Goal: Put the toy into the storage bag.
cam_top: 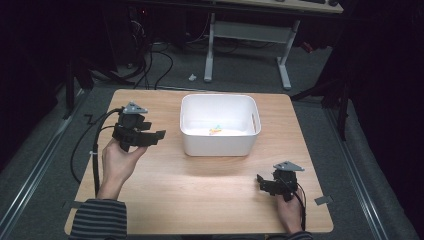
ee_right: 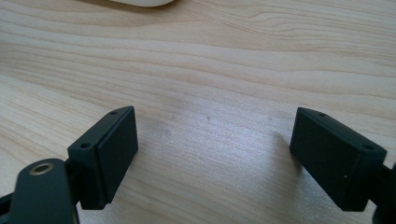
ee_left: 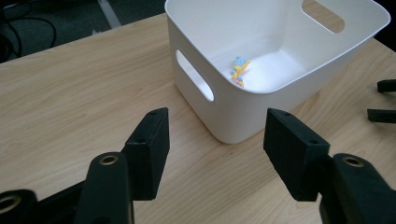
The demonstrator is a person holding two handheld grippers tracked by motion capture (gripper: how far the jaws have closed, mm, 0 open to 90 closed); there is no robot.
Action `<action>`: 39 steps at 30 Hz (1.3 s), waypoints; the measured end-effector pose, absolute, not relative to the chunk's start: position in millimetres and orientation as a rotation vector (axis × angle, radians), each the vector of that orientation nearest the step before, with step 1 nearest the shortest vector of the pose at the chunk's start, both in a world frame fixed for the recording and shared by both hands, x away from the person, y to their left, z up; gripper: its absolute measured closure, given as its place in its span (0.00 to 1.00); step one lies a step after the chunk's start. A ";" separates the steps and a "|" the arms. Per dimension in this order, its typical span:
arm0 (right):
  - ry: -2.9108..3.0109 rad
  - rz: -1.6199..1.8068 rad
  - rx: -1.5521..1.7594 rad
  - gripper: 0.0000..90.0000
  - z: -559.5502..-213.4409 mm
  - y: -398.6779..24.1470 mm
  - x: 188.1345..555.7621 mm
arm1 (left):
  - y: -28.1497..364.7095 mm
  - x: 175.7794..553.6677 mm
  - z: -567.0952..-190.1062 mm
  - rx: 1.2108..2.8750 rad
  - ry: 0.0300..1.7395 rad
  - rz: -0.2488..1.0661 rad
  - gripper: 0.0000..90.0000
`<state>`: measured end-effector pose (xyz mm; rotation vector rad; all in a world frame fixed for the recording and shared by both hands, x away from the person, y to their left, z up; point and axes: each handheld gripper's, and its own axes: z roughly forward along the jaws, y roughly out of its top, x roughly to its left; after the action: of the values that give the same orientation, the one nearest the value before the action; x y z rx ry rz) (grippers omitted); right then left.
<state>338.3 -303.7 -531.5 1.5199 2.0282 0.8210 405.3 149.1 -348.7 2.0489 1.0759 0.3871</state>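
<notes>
A white plastic bin with handle slots stands at the middle of the wooden table. Inside it lies a small yellow, orange and blue object, which shows in the left gripper view too. My left gripper is held above the table just left of the bin, open and empty, its jaws pointing at the bin. My right gripper rests low over the table's front right part, open with bare wood between its jaws.
The right gripper's jaw tips show at the far right of the left gripper view. Beyond the table stand a white desk frame and cables on grey floor. A cable trails from the left gripper.
</notes>
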 end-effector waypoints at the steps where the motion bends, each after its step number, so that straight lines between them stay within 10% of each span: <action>1: 2.028 0.821 1.520 0.17 -531.5 -303.7 338.3 | 150.2 404.6 -350.7 2.041 1.080 0.381 0.46; 39: 2.055 0.831 1.499 0.16 -531.5 -302.6 339.6 | 170.7 390.5 -452.3 1.971 1.224 0.255 0.42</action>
<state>339.6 -302.6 -531.5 1.4986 2.0554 0.8306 390.5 170.7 -452.3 1.9711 1.2240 0.2546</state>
